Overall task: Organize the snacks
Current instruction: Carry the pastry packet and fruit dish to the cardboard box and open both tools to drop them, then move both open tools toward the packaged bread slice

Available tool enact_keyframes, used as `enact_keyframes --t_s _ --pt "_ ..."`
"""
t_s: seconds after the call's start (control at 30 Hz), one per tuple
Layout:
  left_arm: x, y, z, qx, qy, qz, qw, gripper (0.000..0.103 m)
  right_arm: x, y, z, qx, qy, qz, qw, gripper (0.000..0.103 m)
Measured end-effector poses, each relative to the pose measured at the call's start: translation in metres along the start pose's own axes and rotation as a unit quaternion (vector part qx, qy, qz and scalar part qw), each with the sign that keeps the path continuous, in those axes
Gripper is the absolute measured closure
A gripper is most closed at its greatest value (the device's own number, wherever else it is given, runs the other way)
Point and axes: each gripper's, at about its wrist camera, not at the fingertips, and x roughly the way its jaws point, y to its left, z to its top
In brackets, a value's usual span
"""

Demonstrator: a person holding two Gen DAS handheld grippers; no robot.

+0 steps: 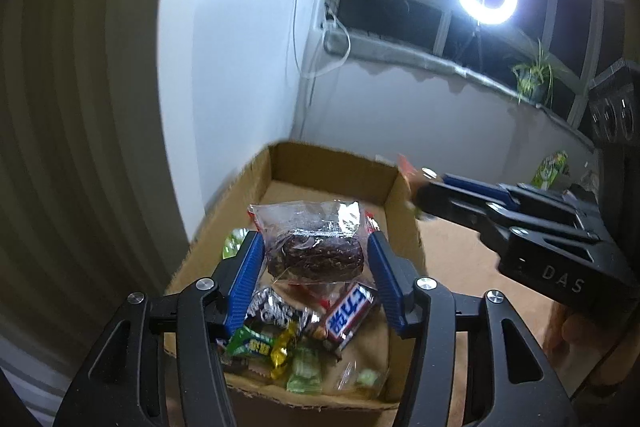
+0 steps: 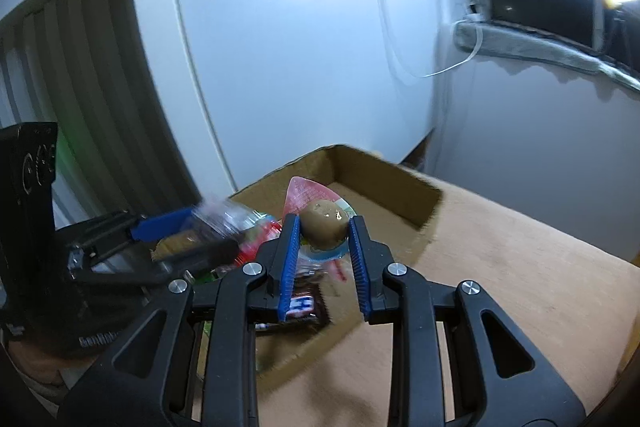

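Light wood table (image 2: pixel 520 287) w/ open cardboard box (image 1: pixel 332 163) sitting on it, green snack packet (image 1: pixel 554 169) right of box.

The left gripper (image 1: pixel 316 247) is held level, its blue-padded fingers (image 1: pixel 246 279) spread and clamped against something between them. The right gripper (image 2: pixel 323 231) is held alongside it, its fingers (image 2: pixel 290 259) likewise pressed onto something caught between the tips.
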Motion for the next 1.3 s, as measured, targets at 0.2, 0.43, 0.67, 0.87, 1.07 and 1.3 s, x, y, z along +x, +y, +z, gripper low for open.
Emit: enact_keyframes --t_s 0.2,0.43,0.67,0.87,1.07,1.3 --pt "-0.006 0.010 -0.008 0.003 -0.002 0.045 0.9990 0.035 0.002 -0.005 -0.009 0.008 -0.005 -0.016 1.000 0.062" --pt "-0.020 0.024 -0.003 -0.010 -0.021 0.056 0.9982 0.035 -0.009 -0.013 -0.016 0.021 -0.007 -0.028 0.999 0.057" --pt "-0.019 0.017 0.002 -0.004 -0.021 0.055 0.9983 0.035 -0.015 -0.014 -0.020 0.026 -0.010 -0.029 0.999 0.057" --pt "-0.018 -0.003 0.004 0.013 -0.019 0.040 0.9989 0.034 -0.028 -0.027 -0.029 0.042 -0.015 -0.038 0.998 0.057" --pt "-0.015 -0.028 0.003 0.032 -0.013 0.022 0.9992 0.034 -0.046 -0.051 -0.042 0.067 -0.018 -0.058 0.996 0.057" --pt "-0.007 -0.073 0.004 0.063 -0.006 -0.004 0.9980 0.034 -0.084 -0.092 -0.061 0.103 -0.035 -0.087 0.990 0.056"
